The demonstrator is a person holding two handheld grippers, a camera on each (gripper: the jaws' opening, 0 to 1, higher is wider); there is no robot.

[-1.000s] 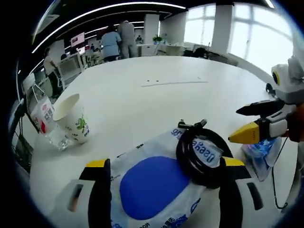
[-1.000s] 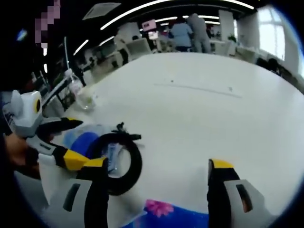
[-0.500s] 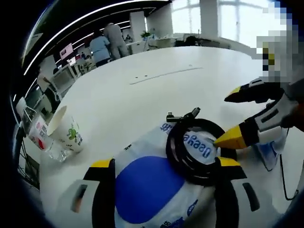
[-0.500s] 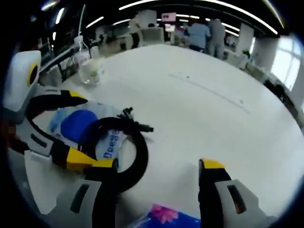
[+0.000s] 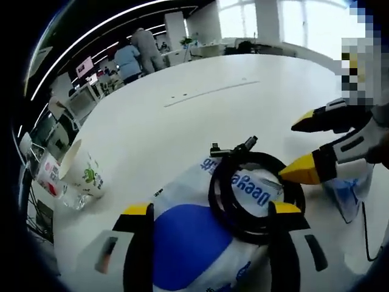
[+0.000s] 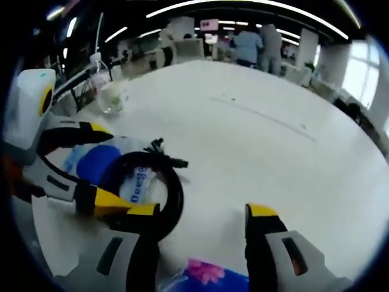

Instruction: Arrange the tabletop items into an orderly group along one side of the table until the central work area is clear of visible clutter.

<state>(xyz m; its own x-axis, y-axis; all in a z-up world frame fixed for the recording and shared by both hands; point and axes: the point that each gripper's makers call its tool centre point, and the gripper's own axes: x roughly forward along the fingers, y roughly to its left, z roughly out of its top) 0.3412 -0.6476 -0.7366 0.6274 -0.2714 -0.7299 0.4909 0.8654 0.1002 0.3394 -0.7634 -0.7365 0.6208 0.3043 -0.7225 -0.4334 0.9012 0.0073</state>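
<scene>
The left gripper (image 5: pixel 209 213) has its fingers spread wide, gripping nothing; the white-and-blue bag (image 5: pixel 194 243) lies flat between them, the coiled black cable (image 5: pixel 255 194) on it, plugs pointing away. The right gripper (image 6: pixel 203 213), equally parted and unladen, hovers beside the coil above the bench (image 5: pixel 182 121).

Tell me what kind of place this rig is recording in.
Most likely an open-plan office. A large white table fills the foreground, with desks and chairs behind it, long ceiling light strips overhead, and people standing at the workstations by big windows.
</scene>
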